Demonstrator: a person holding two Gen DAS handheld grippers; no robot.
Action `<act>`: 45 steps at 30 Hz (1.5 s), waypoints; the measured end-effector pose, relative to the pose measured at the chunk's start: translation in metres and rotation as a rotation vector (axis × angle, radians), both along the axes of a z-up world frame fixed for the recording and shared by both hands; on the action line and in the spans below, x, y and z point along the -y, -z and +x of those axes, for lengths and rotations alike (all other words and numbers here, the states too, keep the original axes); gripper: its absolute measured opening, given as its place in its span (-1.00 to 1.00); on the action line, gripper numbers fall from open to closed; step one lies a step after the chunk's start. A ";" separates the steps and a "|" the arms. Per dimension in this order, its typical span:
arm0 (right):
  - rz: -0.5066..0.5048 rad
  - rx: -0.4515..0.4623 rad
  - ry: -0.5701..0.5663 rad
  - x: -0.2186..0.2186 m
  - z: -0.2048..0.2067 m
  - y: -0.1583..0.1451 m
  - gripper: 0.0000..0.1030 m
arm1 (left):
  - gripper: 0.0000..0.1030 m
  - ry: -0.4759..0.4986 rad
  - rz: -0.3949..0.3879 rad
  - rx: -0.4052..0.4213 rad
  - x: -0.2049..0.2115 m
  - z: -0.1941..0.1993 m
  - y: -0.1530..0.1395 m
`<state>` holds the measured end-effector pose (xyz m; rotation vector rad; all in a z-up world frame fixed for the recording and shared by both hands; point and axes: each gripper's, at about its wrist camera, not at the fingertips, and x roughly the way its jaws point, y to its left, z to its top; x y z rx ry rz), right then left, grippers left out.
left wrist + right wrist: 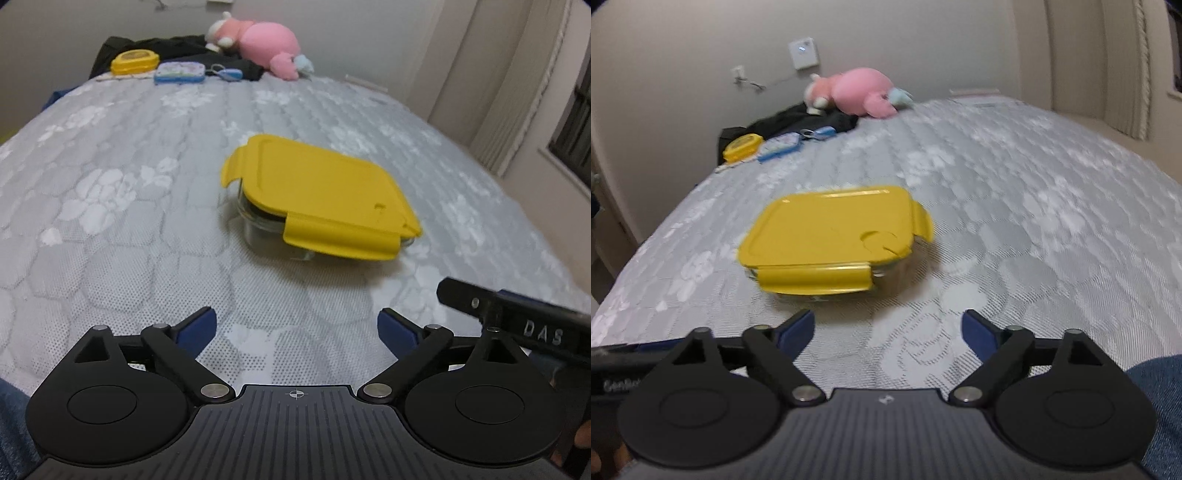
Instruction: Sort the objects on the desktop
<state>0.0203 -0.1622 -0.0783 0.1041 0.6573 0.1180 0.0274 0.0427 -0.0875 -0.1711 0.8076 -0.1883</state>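
Observation:
A glass food container with a yellow clip lid (317,192) sits on the grey quilted mattress (129,221), ahead of both grippers; it also shows in the right wrist view (831,229). My left gripper (296,326) is open and empty, a short way in front of the container. My right gripper (887,330) is open and empty, close to the container's near clip flap. Part of the right gripper shows at the right edge of the left wrist view (517,321).
At the far end lie a pink plush toy (258,44), a small yellow lidded box (135,61), a blue-edged case (180,72), a blue keyring (229,74) and black fabric (177,48). A wall socket with a cable (742,75) is behind. Curtains hang at the right.

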 end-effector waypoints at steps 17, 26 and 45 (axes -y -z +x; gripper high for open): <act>-0.029 -0.172 0.035 0.003 0.016 0.025 0.99 | 1.00 0.023 0.045 0.029 0.009 -0.006 0.003; -0.044 -0.181 0.034 0.001 0.018 0.028 0.99 | 1.00 0.029 0.028 0.030 0.008 -0.006 0.003; -0.076 -0.194 0.030 -0.002 0.021 0.033 1.00 | 1.00 0.002 -0.001 -0.005 0.004 -0.004 0.007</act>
